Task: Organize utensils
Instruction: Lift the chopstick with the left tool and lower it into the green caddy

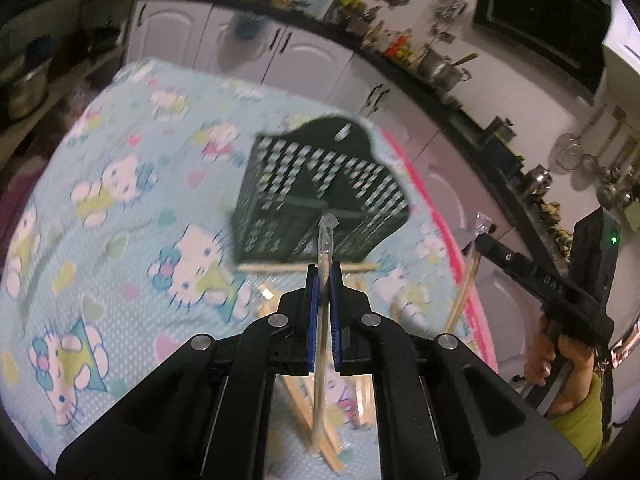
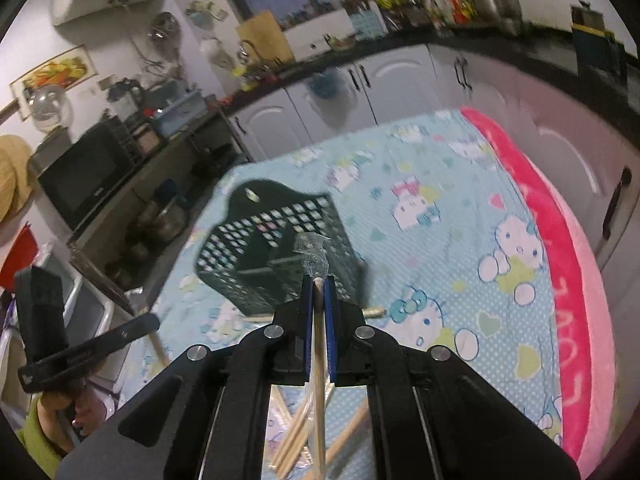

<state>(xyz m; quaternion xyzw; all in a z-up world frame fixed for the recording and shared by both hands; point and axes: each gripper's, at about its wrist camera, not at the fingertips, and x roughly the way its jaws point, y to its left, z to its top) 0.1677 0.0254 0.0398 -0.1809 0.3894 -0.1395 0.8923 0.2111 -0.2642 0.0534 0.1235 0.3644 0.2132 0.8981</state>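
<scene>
A dark green perforated utensil basket (image 1: 320, 196) stands on the Hello Kitty cloth; it also shows in the right wrist view (image 2: 276, 252). My left gripper (image 1: 325, 268) is shut on a plastic-wrapped chopstick (image 1: 326, 236) whose tip points at the basket. My right gripper (image 2: 319, 280) is shut on another wrapped chopstick (image 2: 318, 344), its wrapper end (image 2: 310, 254) just before the basket. The right gripper also shows in the left wrist view (image 1: 486, 236), to the right. More wrapped chopsticks (image 1: 308, 268) lie on the cloth in front of the basket.
The blue patterned cloth (image 1: 120, 200) has a pink edge (image 2: 560, 240) on the right. White kitchen cabinets (image 1: 280, 56) and a cluttered dark countertop (image 1: 420, 60) stand behind. A loose pile of chopsticks (image 2: 296, 436) lies under the right gripper.
</scene>
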